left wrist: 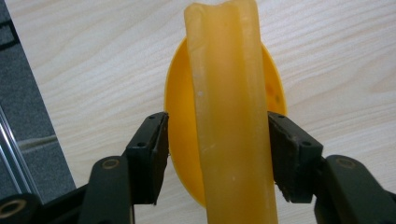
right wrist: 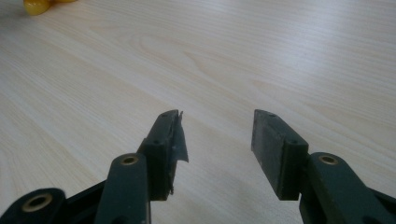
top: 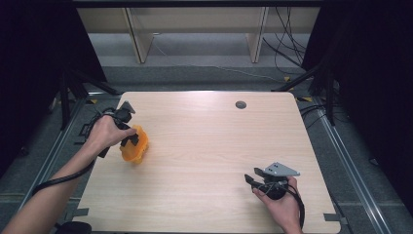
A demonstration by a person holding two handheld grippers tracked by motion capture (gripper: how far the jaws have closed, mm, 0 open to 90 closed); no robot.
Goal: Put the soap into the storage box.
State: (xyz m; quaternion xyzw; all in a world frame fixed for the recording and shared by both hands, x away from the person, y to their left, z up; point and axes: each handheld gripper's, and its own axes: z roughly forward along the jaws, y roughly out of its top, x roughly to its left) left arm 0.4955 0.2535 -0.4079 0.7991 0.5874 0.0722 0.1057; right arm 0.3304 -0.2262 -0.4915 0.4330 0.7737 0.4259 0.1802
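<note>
Pale wooden table [top: 204, 146] (round grommet [top: 240, 105])

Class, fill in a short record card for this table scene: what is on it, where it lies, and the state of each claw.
surface: wooden table
object: orange plastic piece, near the table's left edge
left claw: jaws on either side of the orange piece; firm grip cannot be told
right claw: open, nothing between the jaws, low over the table's front right
hole: small round one near the far edge
</note>
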